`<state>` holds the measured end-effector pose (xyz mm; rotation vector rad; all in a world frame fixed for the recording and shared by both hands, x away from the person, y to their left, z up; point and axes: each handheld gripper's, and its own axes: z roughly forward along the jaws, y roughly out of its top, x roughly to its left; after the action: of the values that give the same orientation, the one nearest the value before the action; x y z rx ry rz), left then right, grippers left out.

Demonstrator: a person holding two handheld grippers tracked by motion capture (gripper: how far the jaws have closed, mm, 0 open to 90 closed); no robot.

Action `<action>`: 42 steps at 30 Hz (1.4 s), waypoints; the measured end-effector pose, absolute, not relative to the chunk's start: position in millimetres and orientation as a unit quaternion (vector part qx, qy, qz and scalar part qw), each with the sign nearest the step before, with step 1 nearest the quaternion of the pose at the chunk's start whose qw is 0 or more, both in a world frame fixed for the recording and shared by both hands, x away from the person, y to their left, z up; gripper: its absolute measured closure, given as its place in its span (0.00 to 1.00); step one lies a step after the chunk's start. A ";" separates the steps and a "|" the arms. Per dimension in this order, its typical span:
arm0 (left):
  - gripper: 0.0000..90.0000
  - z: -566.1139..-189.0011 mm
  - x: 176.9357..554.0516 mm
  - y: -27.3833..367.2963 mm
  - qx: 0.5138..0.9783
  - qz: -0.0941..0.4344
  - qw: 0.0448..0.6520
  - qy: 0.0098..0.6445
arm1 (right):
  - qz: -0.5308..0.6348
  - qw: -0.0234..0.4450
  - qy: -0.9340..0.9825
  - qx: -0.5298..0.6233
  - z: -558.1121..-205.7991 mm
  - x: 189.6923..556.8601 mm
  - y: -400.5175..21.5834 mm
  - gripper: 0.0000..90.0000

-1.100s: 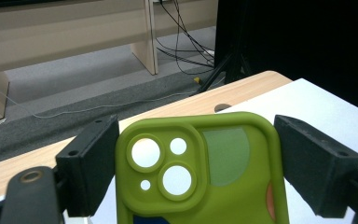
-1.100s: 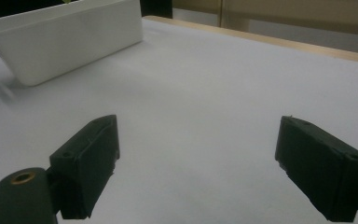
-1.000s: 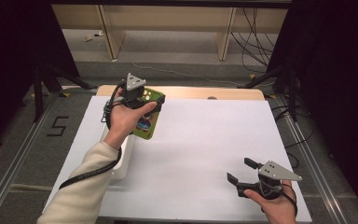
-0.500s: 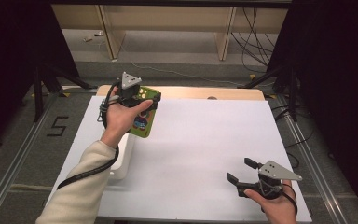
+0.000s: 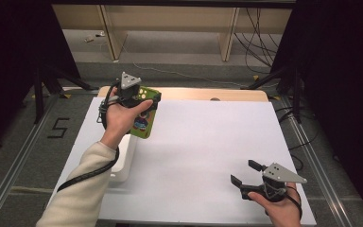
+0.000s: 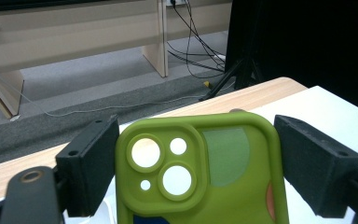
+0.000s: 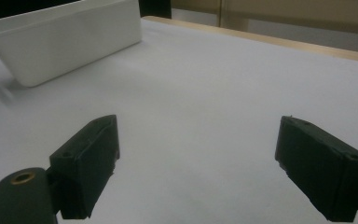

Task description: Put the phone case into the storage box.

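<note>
Here, left gripper [image 6: 198, 154] fingers clamp a green 3-hole phone case [image 6: 205, 172]; right gripper [image 7: 198, 163] fingers gape.

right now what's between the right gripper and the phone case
Nothing: in the high view only bare white table lies between the right gripper and the phone case held in the left gripper.

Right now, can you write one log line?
left gripper: shut on green phone case | right gripper: open | white bin: on table
</note>
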<state>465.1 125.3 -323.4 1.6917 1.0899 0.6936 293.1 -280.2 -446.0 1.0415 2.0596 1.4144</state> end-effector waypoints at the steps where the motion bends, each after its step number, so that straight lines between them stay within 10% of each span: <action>1: 0.19 -323.2 465.3 126.0 0.695 0.286 0.485 0.448 | 0.510 0.216 0.743 0.376 -446.0 293.1 -280.1 0.16; 42: 0.19 -320.1 469.4 141.9 0.679 0.297 0.485 0.465 | 0.510 0.216 0.743 0.376 -445.7 292.9 -279.5 0.16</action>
<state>469.4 141.9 -320.1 1.6528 1.1318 0.7224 292.9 -279.5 -445.7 1.0424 2.0600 1.4123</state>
